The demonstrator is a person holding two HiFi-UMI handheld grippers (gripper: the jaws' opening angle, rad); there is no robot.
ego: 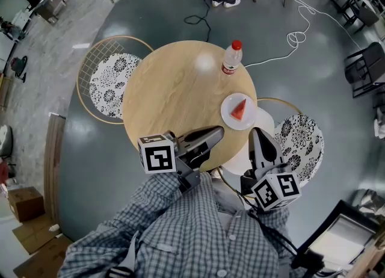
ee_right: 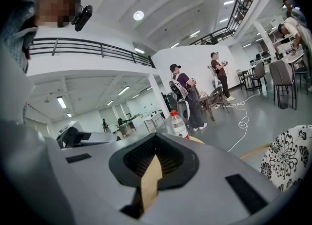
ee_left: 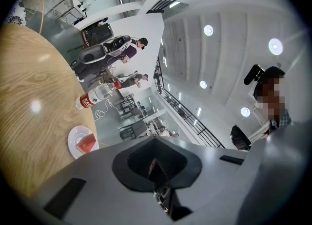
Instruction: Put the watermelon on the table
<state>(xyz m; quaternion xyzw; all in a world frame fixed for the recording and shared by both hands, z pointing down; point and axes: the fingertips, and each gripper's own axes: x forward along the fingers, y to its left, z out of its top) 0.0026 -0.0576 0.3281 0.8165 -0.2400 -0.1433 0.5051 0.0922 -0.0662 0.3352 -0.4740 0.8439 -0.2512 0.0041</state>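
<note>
**Q:** Where do we find the watermelon [ego: 239,111]?

**A:** We find it lying on the white plate [ego: 250,118]. The plate stands on the round bench [ego: 174,90] near its right edge, just on our side of the bottle [ego: 231,58]. We judge that the fruit already rests on the bench by way of the plate, and only a move onto the bare wood could remain.

**Q:** Why do we hold the grippers as shown?

**A:** We hold the left gripper [ego: 216,130] and the right gripper [ego: 257,132] close to the chest, by the bench's near edge. Both are apart from the plate and touch nothing. Each pair of jaws is closed and empty. We read this as a resting pose that leaves the plate clear.

**Q:** Which way does the wedge point?

**A:** Its narrow tip points away from us, toward the bottle, and its broad end faces us. The long axis runs from tip to broad end.
</note>
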